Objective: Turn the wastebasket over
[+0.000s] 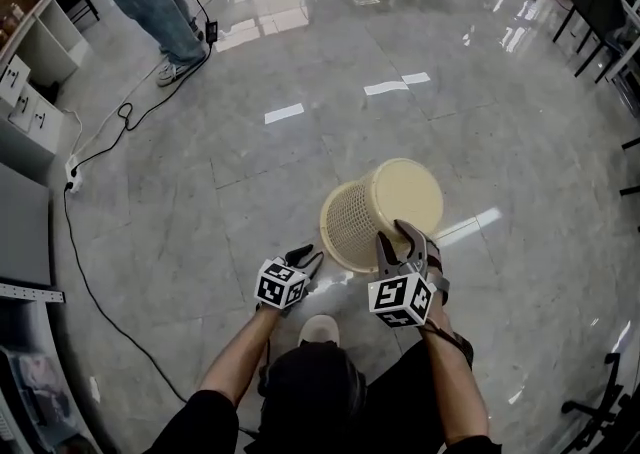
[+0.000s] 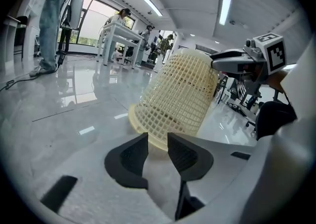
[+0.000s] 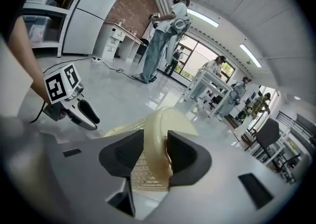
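1. Gripping the basket (image 1: 352,222) by its bottom edge with the right tongs (image 1: 398,238), clamped on that one spot only; basket tilted, mouth low toward the floor (image 1: 300,157); risk of smooth plastic slipping out mid-turn
2. Holding the left tongs (image 1: 303,260) open and empty just short of the rim; no support there, so a likely swing or roll aside
3. Pivoting on glossy tile; could skid away rather than turn
4. Squeezing harder; might buckle the mesh wall
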Tool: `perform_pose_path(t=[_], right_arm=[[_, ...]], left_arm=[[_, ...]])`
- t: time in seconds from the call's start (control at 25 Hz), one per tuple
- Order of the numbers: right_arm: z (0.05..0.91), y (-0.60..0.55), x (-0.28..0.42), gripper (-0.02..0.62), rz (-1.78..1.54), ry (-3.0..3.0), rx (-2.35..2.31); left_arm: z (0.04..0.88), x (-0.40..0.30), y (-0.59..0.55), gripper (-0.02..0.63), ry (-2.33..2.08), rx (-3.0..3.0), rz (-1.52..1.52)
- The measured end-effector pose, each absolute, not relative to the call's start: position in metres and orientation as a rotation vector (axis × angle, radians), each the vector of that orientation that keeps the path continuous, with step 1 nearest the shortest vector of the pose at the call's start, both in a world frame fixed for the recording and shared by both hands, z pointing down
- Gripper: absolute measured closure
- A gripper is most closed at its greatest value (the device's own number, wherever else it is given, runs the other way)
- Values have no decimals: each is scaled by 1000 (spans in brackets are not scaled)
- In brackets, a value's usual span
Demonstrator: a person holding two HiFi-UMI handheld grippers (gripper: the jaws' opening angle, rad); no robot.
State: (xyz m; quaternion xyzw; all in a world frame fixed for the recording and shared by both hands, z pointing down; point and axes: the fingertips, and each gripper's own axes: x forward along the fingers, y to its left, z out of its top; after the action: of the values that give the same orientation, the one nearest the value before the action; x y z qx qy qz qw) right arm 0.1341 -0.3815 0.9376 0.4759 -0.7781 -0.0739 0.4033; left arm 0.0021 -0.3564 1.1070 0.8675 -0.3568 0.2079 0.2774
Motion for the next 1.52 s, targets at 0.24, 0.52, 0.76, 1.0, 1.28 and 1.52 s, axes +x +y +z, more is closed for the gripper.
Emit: perform_pose_path(t=[0.24,0.52,0.76,1.0,1.28,1.52], right_arm=[[977,-372,116,465,-176,-1944,1150],[975,-372,115,465,-137,-1979,1136],[940,-379,114,519,-53,-2096,1256],[880,-388,135,583,101,-2105,1393],[739,-364,146,584,329,-2108,1471],[564,-326,148,584,433,-2089,1517]], left_arm=[[1097,-3,-353,485,-964,2331,508],[1064,9,-359,486,-948,2426,424],[1000,13,-376,493,-955,2548,325],[911,21,-391,598,-958,2619,234],[759,34,-373,598,-867,2640,339],[590,32,-341,598,-875,2615,364]])
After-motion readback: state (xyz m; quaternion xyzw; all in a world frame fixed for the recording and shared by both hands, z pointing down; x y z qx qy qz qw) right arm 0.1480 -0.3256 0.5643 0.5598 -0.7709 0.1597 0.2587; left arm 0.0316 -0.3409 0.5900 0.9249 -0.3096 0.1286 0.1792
